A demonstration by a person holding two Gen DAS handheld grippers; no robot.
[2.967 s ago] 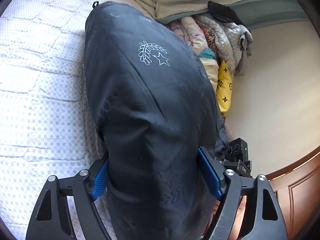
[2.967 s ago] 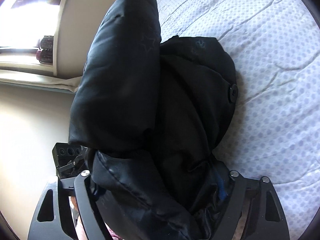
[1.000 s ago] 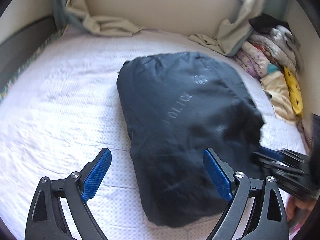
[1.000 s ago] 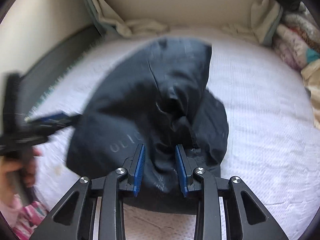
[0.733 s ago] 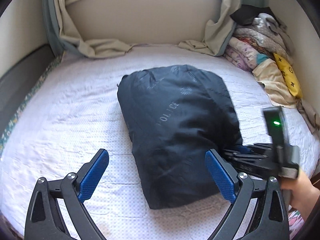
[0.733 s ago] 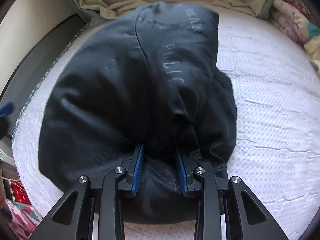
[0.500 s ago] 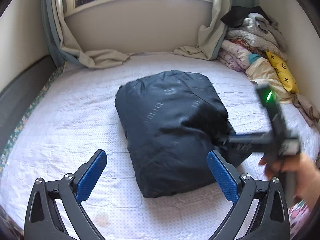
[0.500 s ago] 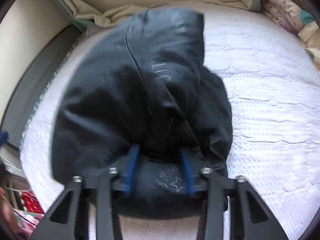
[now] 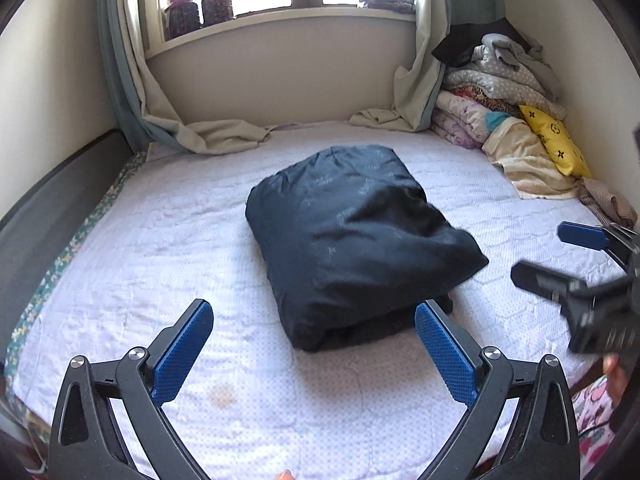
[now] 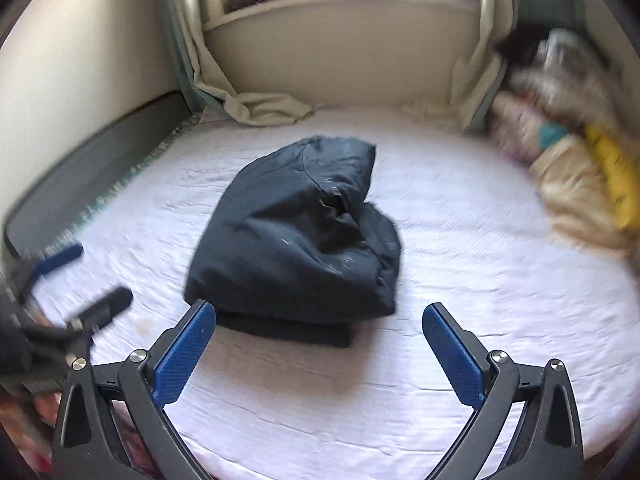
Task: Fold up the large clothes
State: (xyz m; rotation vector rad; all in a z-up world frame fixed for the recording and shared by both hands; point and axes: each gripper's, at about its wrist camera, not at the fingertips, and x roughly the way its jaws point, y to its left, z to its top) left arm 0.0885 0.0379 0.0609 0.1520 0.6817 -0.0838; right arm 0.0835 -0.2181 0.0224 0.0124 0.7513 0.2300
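Note:
A dark navy padded jacket (image 9: 352, 240) lies folded into a thick bundle in the middle of the white bed (image 9: 160, 240); the blurred right wrist view shows the jacket (image 10: 296, 240) too. My left gripper (image 9: 314, 308) stands open just short of the bundle's near edge, holding nothing. My right gripper (image 10: 319, 309) has its jaws opening wide, pulled back from the jacket, with only its near edge showing between the blue pads. Each gripper appears in the other's view: the right gripper (image 9: 556, 256) off the bundle's right side, the left gripper (image 10: 88, 280) off its left.
A pile of folded quilts (image 9: 500, 120) and a yellow cushion (image 9: 556, 144) fill the bed's far right corner. Curtains (image 9: 224, 136) drape onto the bed's far edge under a window sill with jars (image 9: 200, 12). A dark bed frame (image 9: 48, 200) runs along the left side.
The right gripper let go of the jacket's fold, opened wide and drew back. The left gripper also backed away and rose. The jacket now rests alone on the bed.

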